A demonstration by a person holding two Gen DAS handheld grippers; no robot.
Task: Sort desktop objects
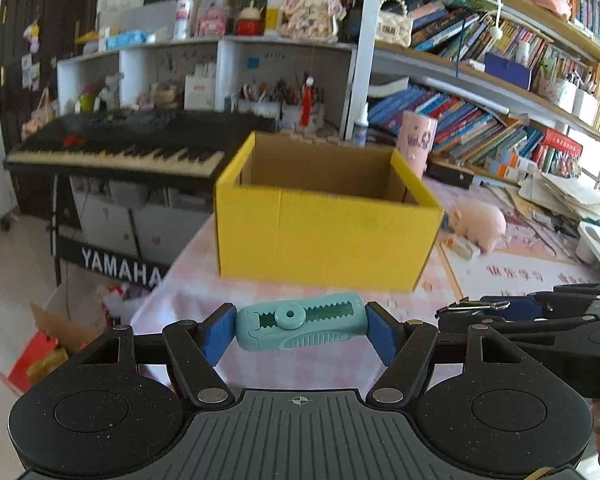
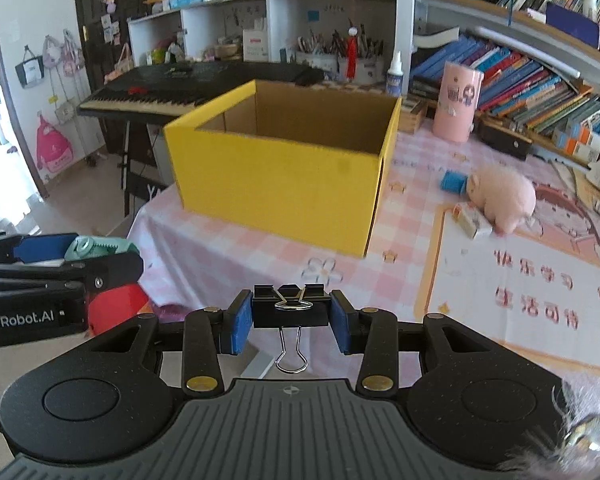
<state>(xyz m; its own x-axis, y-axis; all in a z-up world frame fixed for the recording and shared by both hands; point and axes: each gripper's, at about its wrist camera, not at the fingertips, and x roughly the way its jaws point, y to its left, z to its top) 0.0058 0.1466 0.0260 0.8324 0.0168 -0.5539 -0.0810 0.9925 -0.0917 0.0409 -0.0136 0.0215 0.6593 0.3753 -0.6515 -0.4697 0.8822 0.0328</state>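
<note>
My left gripper (image 1: 300,328) is shut on a teal utility knife (image 1: 298,322), held crosswise above the pink checked tablecloth, short of the open yellow cardboard box (image 1: 324,232). My right gripper (image 2: 291,316) is shut on a black binder clip (image 2: 290,306), its wire handle hanging down, also in front of the yellow box (image 2: 280,184). In the right wrist view the left gripper (image 2: 52,264) shows at the left edge with the teal knife (image 2: 100,246). In the left wrist view the right gripper (image 1: 540,308) shows at the right edge.
A pink plush pig (image 2: 504,196), a small carton (image 2: 472,220) and a blue object (image 2: 454,181) lie right of the box. A pink cylinder (image 2: 456,102) and a glue bottle (image 2: 395,74) stand behind. A Yamaha keyboard (image 1: 120,148) stands left of the table. Bookshelves fill the back.
</note>
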